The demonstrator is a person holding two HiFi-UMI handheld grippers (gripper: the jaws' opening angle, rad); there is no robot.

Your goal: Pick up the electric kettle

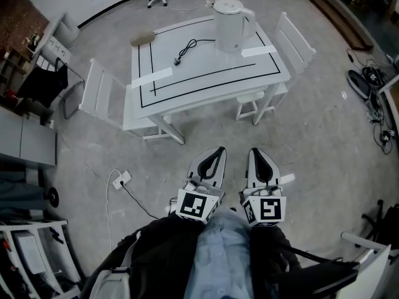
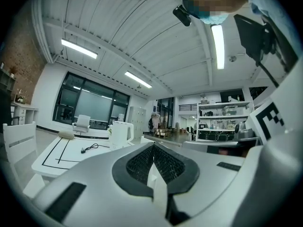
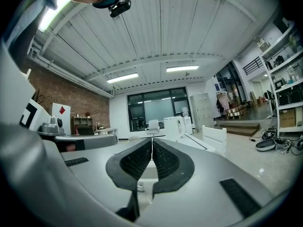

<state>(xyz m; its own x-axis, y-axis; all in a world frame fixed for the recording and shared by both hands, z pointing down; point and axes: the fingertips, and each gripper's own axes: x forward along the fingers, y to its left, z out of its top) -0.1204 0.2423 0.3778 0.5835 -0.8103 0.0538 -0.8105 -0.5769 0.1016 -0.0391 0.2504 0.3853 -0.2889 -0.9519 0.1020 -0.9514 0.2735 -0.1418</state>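
Grey floor (image 1: 312, 136), white desk (image 1: 206, 83) far ahead. One electric kettle (image 1: 230, 23) upright at desk's far right; one black cord (image 1: 187, 47) left of it; two white chairs (image 1: 100, 92) alongside. Near: left gripper (image 1: 217, 151) and right gripper (image 1: 257, 152), jaws pressed together, empty. Risk: arriving unopened, nudging kettle over edge.
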